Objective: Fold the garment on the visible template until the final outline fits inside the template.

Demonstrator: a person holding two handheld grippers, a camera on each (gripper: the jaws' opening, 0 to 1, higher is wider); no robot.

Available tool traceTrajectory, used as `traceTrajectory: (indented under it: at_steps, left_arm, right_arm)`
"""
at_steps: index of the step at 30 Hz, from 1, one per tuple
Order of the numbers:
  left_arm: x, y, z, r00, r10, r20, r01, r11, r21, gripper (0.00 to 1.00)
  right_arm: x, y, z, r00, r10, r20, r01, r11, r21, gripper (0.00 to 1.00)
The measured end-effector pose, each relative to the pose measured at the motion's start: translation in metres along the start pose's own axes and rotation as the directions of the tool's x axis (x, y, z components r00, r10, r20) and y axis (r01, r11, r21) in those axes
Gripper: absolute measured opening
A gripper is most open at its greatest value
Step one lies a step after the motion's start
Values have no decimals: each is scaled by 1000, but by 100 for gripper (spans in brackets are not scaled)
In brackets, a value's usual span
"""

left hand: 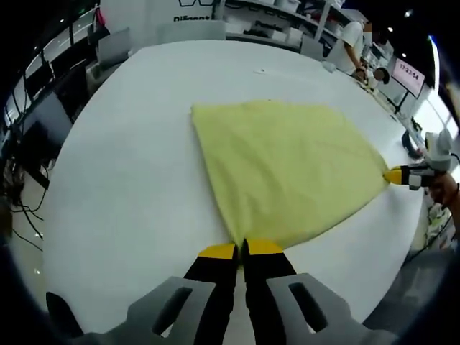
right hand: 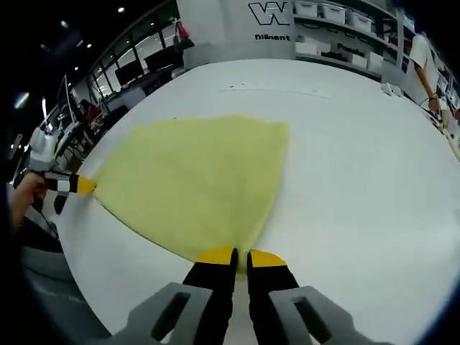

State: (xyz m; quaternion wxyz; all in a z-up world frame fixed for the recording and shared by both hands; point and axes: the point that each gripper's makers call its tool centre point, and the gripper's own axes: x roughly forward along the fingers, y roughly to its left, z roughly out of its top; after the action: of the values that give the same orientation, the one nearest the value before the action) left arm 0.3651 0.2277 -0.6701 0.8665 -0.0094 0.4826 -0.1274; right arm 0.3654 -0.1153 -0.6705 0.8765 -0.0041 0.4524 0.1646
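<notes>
While pinching garment [left hand: 287, 169], grippers [left hand: 241, 249] apart

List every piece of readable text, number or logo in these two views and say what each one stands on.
"Diligent", cut off below: white wall panel behind the table, right gripper view.
Large "W" logo: same panel, above that word.
Digits on the pink-framed screen, left gripper view: too blurred to read.
Yellow garment, white table, left gripper, right gripper: no text.
</notes>
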Motion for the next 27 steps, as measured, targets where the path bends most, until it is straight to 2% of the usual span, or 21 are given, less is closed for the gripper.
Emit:
traceTrajectory:
  at_steps: [15, 19, 26, 27]
  left_arm:
    - [-8, -2, -19, 1000, -10, 28, 12, 998, -60, 5]
    - [-10, -2, -22, 1000, -4, 29, 6, 997, -77, 5]
    - [-8, -2, -22, 999, 0, 32, 2, 997, -82, 5]
    - [-8, -3, -22, 1000, 0, 30, 2, 997, -82, 5]
  right_arm:
    - [-8, 7, -14, 1000, -5, -11, 5, 1000, 3, 0]
    - [-8, 6, -15, 1000, -9, 9, 9, 997, 83, 0]
    - [-7, 6, -16, 1000, -17, 19, 15, 997, 79, 0]
    - [-7, 6, -16, 1000, -15, 18, 14, 999, 51, 0]
